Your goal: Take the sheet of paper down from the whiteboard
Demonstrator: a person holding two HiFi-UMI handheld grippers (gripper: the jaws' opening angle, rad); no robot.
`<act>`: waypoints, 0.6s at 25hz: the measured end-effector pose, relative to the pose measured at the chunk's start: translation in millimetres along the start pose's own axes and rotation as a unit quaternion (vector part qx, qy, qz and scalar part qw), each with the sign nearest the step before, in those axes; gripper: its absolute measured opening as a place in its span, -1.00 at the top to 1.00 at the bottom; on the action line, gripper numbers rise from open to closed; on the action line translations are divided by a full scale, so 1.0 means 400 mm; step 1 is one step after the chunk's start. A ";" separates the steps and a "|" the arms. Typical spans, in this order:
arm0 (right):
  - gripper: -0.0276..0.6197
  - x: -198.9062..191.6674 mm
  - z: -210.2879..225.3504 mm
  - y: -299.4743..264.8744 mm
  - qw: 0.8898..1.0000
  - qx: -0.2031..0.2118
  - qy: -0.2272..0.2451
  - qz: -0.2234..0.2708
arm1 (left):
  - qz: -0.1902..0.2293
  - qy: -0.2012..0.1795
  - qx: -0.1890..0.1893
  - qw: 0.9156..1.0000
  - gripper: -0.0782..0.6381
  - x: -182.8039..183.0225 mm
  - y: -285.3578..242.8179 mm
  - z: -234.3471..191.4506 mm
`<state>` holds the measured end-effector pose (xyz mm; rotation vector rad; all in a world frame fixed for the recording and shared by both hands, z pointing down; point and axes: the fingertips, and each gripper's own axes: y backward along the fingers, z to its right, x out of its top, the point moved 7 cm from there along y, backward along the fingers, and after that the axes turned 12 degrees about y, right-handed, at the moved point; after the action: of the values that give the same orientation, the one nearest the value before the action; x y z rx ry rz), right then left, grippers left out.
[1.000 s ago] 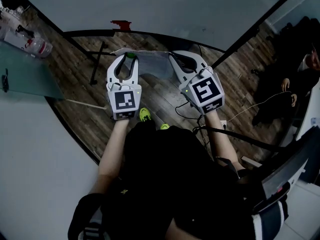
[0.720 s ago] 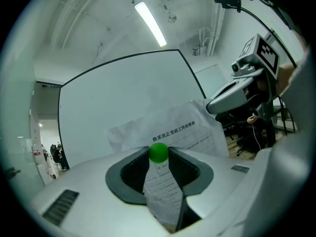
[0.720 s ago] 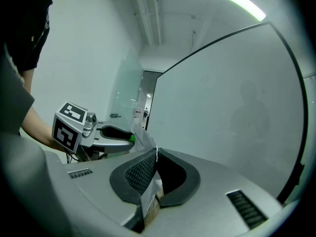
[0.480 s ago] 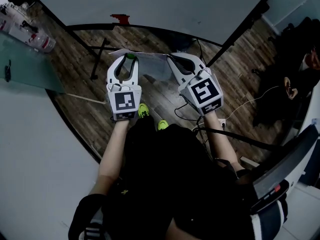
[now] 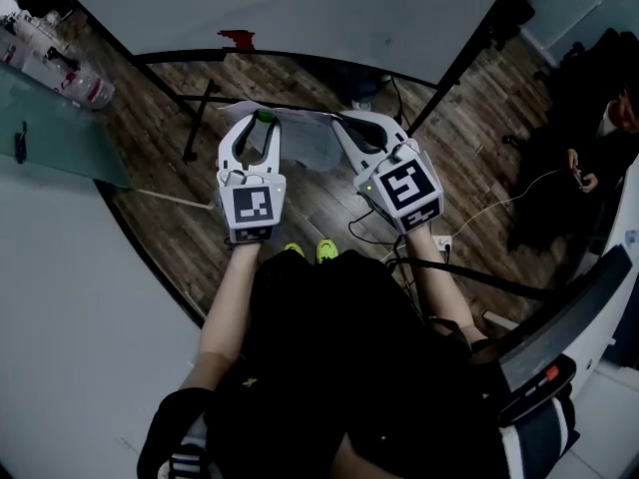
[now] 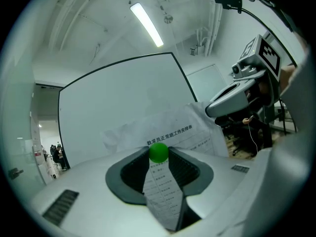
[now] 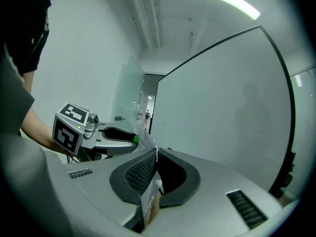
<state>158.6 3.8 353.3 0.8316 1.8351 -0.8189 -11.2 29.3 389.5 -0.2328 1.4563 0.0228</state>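
hand-held grippers, left (image 5: 261, 122) clamping green ball (image 6: 158, 152); right (image 5: 340, 120) pinching paper sheet (image 6: 190, 132)

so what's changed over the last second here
The left gripper and the right gripper have carried the sheet of paper slightly further from the whiteboard. The person's yellow shoes have stepped back and now stand side by side. Nothing was taken hold of or let go: both grippers stay shut on the sheet, the left at the green magnet, with the sheet stretched between them.
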 end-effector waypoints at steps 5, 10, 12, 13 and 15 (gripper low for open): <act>0.86 0.009 -0.006 0.010 1.000 -0.010 0.001 0.003 | 0.000 -0.004 -0.009 1.000 0.37 0.002 0.012 0.010; 0.86 0.011 -0.024 0.008 1.000 -0.010 0.001 0.003 | -0.001 -0.004 -0.012 1.000 0.37 -0.007 0.022 0.006; 0.86 0.014 -0.031 0.008 1.000 -0.010 0.002 0.002 | -0.001 -0.002 -0.015 1.000 0.37 -0.010 0.026 0.004; 0.86 0.017 -0.034 0.008 1.000 -0.010 0.003 0.001 | -0.001 -0.001 -0.016 1.000 0.37 -0.010 0.028 0.003; 0.86 0.023 -0.037 0.009 1.000 -0.012 0.003 0.001 | 0.000 0.000 -0.019 1.000 0.37 -0.008 0.031 0.000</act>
<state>151.4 19.7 349.1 0.8214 1.8463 -0.7924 -13.5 42.0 390.7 -0.2636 1.4564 0.0511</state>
